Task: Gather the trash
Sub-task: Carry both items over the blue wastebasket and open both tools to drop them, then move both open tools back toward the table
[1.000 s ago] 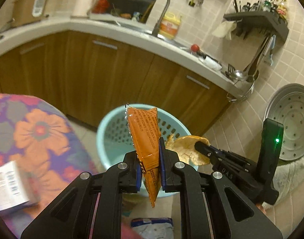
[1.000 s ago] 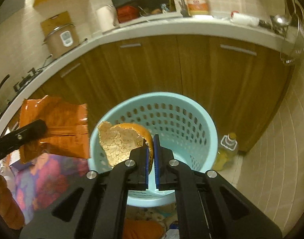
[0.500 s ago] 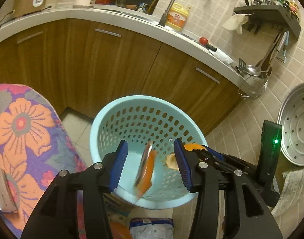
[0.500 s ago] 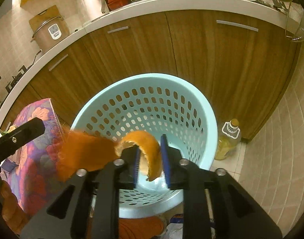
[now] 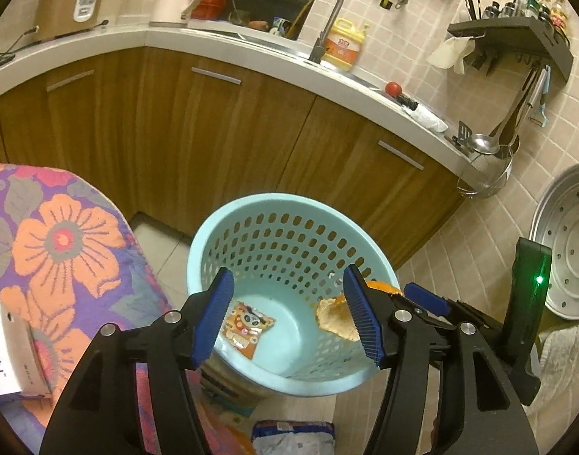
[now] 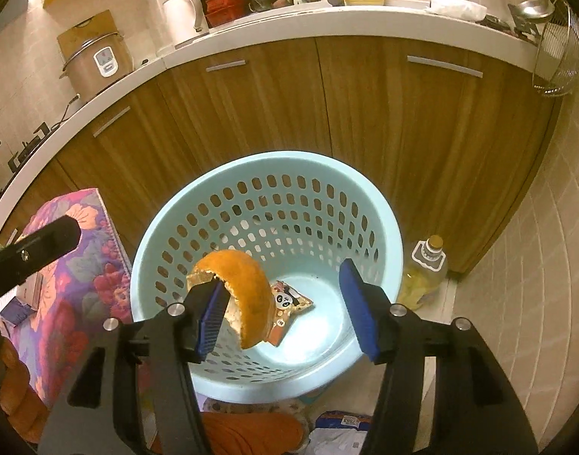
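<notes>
Orange peel [image 6: 247,295] hangs against the inner pad of the right gripper [image 6: 285,311], whose jaws gape wide over the blue basket [image 6: 266,167]. Snack wrapper [image 5: 247,326] lies on the basket floor below the left gripper [image 5: 287,318], jaws also wide.

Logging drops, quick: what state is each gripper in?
Left gripper: open, holding nothing; snack wrapper lies in the basket.
Right gripper: open; orange peel against its left jaw, unclamped.

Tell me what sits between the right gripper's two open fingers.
In the right wrist view, the orange peel hangs against the left finger of the right gripper. Past it lies only the basket floor with the wrapper.
</notes>
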Motion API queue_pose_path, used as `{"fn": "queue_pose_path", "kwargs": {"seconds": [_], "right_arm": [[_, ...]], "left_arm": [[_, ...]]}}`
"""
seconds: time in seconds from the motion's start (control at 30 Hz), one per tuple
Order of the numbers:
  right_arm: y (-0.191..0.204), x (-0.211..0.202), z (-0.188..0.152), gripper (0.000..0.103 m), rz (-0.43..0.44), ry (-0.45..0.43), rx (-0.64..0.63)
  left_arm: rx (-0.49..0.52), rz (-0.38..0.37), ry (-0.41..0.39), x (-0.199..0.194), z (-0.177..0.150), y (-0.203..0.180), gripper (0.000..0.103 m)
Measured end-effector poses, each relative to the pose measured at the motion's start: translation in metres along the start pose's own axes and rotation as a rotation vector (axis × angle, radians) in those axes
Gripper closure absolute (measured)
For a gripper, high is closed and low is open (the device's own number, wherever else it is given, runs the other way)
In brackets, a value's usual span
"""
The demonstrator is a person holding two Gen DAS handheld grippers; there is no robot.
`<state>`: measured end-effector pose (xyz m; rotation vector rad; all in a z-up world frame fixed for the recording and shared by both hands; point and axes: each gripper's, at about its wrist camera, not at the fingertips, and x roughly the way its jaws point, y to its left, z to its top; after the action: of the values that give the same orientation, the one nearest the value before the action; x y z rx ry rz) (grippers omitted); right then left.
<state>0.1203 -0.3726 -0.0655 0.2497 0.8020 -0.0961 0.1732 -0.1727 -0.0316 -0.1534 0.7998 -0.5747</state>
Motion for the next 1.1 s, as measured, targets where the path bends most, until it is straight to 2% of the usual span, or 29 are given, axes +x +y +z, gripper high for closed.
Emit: {"fn": "queue_pose_path", "kwargs": {"seconds": [0.17, 0.27, 0.33, 0.5, 0.83, 0.9, 0.97, 1.1], "right_arm": [[0.005, 0.009, -0.001, 0.049, -0.039, 0.052, -0.033], [0.004, 0.026, -0.006, 0.049, -0.096, 0.141, -0.045], [0.0, 0.033, -0.011, 0.049, -0.078, 0.191, -0.038], [-0.002, 0.02, -0.01, 0.049, -0.052, 0.246, -0.042], [0.031, -0.042, -0.001, 0.049, 0.039, 0.046, -0.101], [0.046, -0.057, 0.002, 0.049, 0.08, 0.006, -0.113], [0.061, -0.066, 0.005, 0.049, 0.118, -0.021, -0.133], [0.11, -0.086, 0.0, 0.048, 0.21, -0.069, -0.216]], "left_arm": [[-0.008, -0.003, -0.008, -0.006, 0.0, 0.0, 0.045], [-0.012, -0.002, -0.005, -0.009, -0.001, 0.002, 0.045], [-0.013, -0.002, -0.004, -0.011, -0.001, 0.003, 0.045], [-0.02, -0.008, -0.013, -0.02, -0.001, 0.003, 0.045], [-0.029, -0.001, -0.087, -0.066, -0.009, 0.003, 0.045], [-0.043, 0.008, -0.116, -0.085, -0.013, 0.009, 0.043], [-0.064, 0.028, -0.151, -0.11, -0.019, 0.018, 0.037], [-0.107, 0.096, -0.206, -0.156, -0.029, 0.042, 0.036]]}}
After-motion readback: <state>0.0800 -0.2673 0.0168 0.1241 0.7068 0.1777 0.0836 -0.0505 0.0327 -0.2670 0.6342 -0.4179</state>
